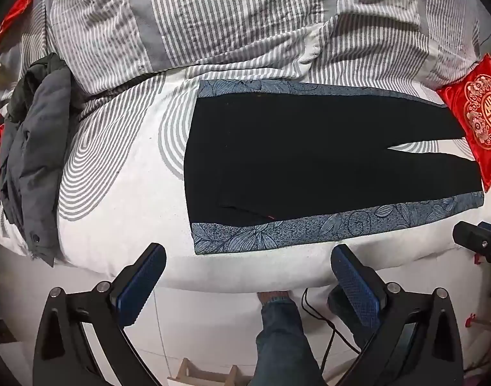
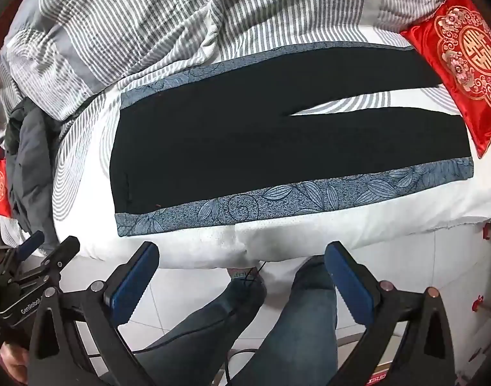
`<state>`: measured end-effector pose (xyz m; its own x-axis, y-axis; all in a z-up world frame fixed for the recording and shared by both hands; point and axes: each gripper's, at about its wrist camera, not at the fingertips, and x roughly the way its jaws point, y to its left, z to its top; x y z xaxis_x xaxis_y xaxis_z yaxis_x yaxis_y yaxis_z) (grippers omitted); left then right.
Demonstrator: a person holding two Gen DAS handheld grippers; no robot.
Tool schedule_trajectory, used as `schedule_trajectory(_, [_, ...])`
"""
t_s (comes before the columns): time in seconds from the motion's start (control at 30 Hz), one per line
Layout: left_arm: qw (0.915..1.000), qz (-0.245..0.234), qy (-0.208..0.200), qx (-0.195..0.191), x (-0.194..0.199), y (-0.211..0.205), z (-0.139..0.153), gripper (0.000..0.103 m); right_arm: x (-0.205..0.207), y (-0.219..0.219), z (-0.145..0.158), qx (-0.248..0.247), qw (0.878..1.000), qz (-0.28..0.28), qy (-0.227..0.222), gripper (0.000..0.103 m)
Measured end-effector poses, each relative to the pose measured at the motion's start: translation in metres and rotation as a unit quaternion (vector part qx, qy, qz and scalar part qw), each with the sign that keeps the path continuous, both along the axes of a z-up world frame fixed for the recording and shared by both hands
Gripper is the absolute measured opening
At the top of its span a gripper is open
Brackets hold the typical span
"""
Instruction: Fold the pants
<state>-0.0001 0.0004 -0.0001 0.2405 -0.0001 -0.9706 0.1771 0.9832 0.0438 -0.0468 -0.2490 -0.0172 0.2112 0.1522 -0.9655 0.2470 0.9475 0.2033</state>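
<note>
A: Item one — the pants (image 1: 310, 157). Where do they lie for you?

B: Flat on the bed, black with blue floral side bands, waist to the left, the two legs parting toward the right. They sit well beyond both pairs of fingers; your left gripper (image 1: 248, 276) and right gripper (image 2: 242, 273) hang over the near mattress edge, jaws spread wide, nothing between them.

A: Item two — surroundings?

B: A striped duvet (image 1: 213, 16) bunched just behind the pants. A grey jacket (image 1: 33, 148) heaped well to the left. A red embroidered cushion (image 2: 464, 61) touching the leg ends on the right.

A: Anything between you and the cloth?

B: Only bare white sheet (image 1: 123, 218).

A: Item three — surface and room?

B: White tiled floor (image 1: 213, 328) below, your jeans-clad legs (image 2: 303, 328) against the bed, a black cable (image 1: 329, 331) trailing past them.
</note>
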Motion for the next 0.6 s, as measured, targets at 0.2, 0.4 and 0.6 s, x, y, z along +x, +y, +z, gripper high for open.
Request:
schedule_trajectory(0.2, [1.0000,0.001,-0.004,-0.003,0.0009,0.0015,-0.0009,0.103,0.0002,0.0006,-0.0002,0.002,1.000,-0.001,0.002,0.103])
schedule_trajectory(0.4, [1.0000,0.002,-0.004,-0.003,0.0016,-0.0018,-0.0003,0.103,0.0010,0.0030,-0.0016,0.002,1.000,-0.002,0.003,0.103])
schedule_trajectory(0.6, [1.0000,0.007,0.000,-0.004,0.0006,-0.0021,-0.0041,0.103,0.0028,0.0037,-0.0035,0.003,1.000,-0.002,0.007,0.103])
